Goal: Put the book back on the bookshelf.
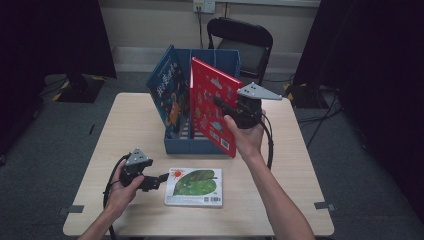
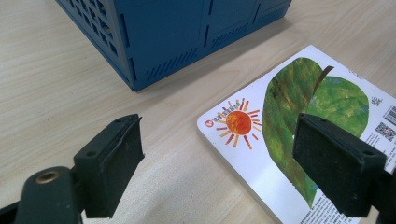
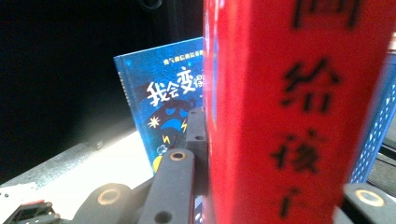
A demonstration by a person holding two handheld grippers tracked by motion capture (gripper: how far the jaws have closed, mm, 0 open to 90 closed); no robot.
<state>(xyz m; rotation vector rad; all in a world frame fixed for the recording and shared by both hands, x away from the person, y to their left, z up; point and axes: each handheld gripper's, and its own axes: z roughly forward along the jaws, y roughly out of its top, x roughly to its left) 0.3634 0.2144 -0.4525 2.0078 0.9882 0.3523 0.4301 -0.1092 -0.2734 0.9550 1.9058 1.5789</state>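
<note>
The right tongs [image 1: 222, 104] are clamped on a red book [image 1: 212, 107], gripping it at its near edge while the person's right hand [image 1: 246, 134] holds it up over the blue file box [image 1: 200, 142]. In the high view the book stands tilted, its lower corner reaching down past the front wall of the box at the right-hand compartment, its top leaning back toward the box's rear wall. In the right gripper view the red book's spine [image 3: 280, 116] with blurred black characters sits between the jaws, one jaw pressed against its left face.

A blue book [image 1: 170, 92] stands in the left compartment of the box, leaning outward to the left; the right gripper view shows its cover [image 3: 170, 105] with white characters just beyond the red book.

The left tongs [image 1: 162, 178] are spread wide and hold nothing. The person's left hand [image 1: 122, 190] keeps them low over the counter [image 1: 125, 125], their tips just beside the left edge of a white book with a green leaf and an orange sun [image 1: 194, 186], which lies flat on the counter in front of the box. In the left gripper view one jaw hovers over bare wood and the other over the leaf picture [image 2: 289, 107], with the book's sun corner between them; whether either jaw touches the cover I cannot tell
</note>
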